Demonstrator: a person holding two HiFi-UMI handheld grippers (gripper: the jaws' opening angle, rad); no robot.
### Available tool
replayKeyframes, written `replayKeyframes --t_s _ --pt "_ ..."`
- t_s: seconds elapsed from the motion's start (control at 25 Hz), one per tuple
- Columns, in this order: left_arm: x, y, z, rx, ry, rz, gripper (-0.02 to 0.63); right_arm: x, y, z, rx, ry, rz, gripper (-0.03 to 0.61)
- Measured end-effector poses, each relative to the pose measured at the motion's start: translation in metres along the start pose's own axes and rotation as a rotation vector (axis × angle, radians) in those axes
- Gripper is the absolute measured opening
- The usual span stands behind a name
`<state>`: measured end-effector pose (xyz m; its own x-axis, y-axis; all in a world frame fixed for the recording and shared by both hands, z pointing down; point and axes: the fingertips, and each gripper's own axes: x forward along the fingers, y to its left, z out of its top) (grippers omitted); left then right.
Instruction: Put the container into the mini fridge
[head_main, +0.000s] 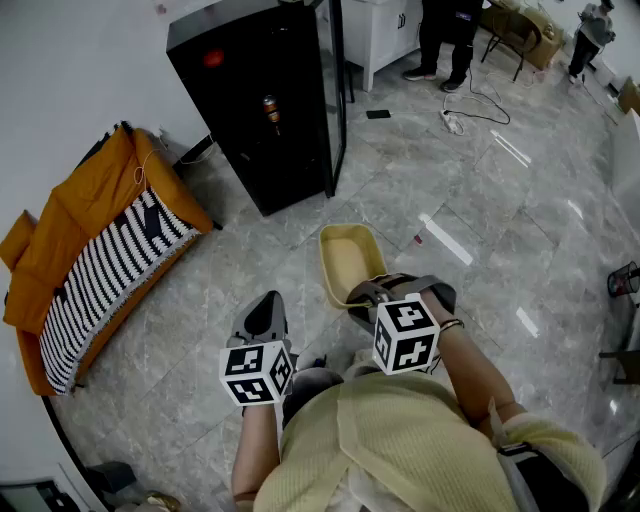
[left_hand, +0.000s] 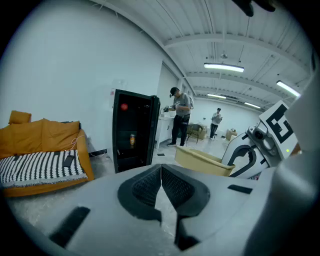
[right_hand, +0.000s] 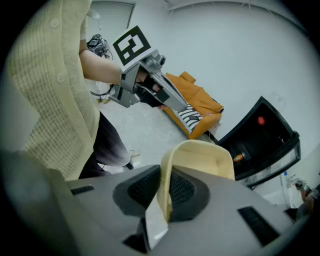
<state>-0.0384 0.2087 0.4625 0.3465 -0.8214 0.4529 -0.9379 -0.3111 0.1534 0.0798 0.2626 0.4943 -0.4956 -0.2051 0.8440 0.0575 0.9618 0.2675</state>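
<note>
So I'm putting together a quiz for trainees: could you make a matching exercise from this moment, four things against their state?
1. pale yellow plastic container
2. black mini fridge
3. left gripper
4. orange sofa

a. jaws shut, nothing between them
b. carries a black-and-white striped cover
c. door open
d. rim clamped in the right gripper

Pairs: 1-d, 2-c, 3-a, 4-b.

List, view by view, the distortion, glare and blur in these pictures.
Head view: sharp, evenly lit, with light streaks reflected on the glossy floor. Left gripper view: fisheye with dark corners, ceiling lights blown bright, the shut left gripper soft up close. Right gripper view: same fisheye bending; the container in the right gripper looks slightly soft.
</note>
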Motion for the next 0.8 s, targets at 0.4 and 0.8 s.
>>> replayKeyframes --t_s 0.4,0.8 --pt "0.003 -0.01 0.001 0.008 0.004 -0.004 0.023 -0.003 0.002 -0.007 -0.008 0.003 0.01 0.055" --pt "0.009 -0.013 -0.001 0.006 0.006 0.01 0.023 0.001 -0.002 -0.014 0.016 -0.016 0.026 0.055"
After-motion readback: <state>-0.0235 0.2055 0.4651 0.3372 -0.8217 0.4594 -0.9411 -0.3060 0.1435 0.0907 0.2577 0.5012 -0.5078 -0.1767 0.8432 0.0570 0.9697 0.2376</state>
